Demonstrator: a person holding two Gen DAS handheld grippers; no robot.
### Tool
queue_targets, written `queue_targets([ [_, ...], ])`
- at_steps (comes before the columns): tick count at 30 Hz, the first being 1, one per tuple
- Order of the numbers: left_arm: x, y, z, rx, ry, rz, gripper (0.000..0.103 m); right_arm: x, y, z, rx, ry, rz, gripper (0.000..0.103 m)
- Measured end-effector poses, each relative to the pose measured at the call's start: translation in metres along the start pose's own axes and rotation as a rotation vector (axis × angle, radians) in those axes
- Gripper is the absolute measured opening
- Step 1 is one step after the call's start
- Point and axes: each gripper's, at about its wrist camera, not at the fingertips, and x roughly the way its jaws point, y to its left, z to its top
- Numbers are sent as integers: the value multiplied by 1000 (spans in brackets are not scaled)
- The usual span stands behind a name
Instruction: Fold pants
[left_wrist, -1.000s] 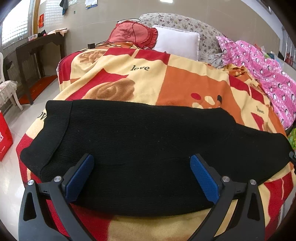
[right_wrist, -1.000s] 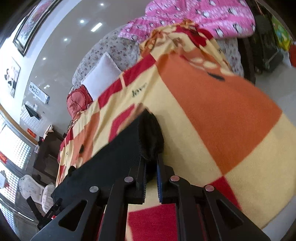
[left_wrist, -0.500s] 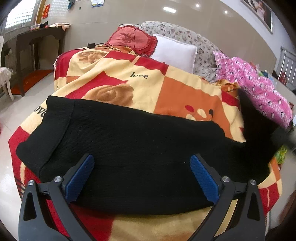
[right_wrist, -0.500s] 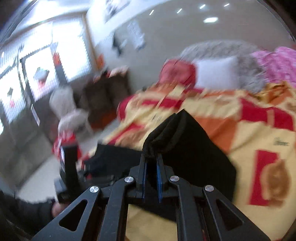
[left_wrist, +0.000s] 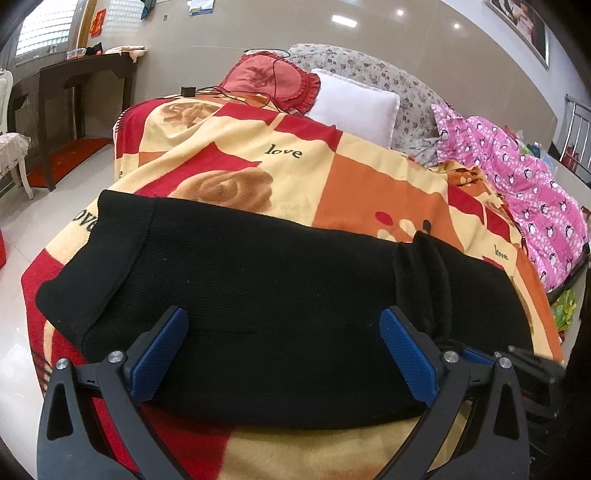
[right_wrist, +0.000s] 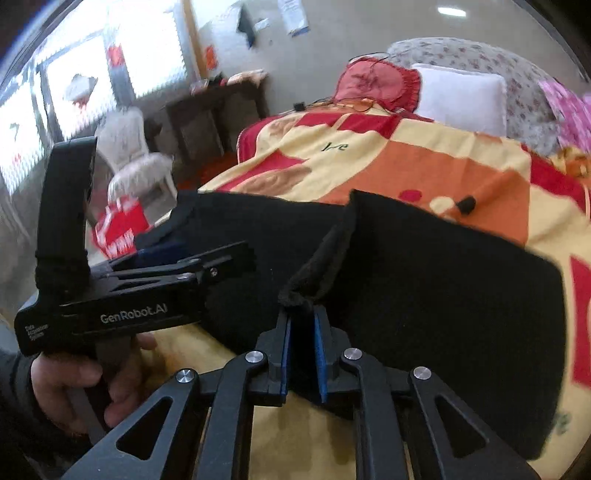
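Pants (left_wrist: 266, 295) are lying across the bed (left_wrist: 369, 192); our right tool (right_wrist: 303, 354) is pinching their edge, our left tool (left_wrist: 284, 350) gaping wide.

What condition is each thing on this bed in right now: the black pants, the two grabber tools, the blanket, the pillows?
Black pants: spread flat on the blanket, one end lifted and doubled over.
Right gripper: shut on the pants' lifted edge.
Left gripper: open, holding nothing, above the pants.
Blanket: spread over the bed.
White pillow: propped at the head.
Red pillow: propped beside it.

One pants (left_wrist: 258, 295), two claws (left_wrist: 284, 354) (right_wrist: 301, 350), perhaps three pillows (left_wrist: 354, 107).
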Motion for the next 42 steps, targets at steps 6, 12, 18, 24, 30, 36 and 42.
queue_targets([
  [6,-28,-14,9,49,-128,-148,103,-55,-4,-26,48,-50,119,25],
  [12,-23,-74,14,252,-125,-410,97,-129,-67,-48,198,-172,-105,31],
  [18,17,-103,29,254,46,-378,0,-135,-105,-29,249,-172,-147,4],
  [24,44,-84,19,170,110,-219,1,-102,-116,14,237,-152,-128,2],
  [30,47,-82,11,174,74,-216,1,-23,-135,13,233,25,-157,0],
  [36,46,-83,12,183,58,-221,1,-21,-136,-2,276,-33,-118,1],
  [42,46,-82,12,169,55,-234,1,-37,-94,-36,163,14,-138,0],
])
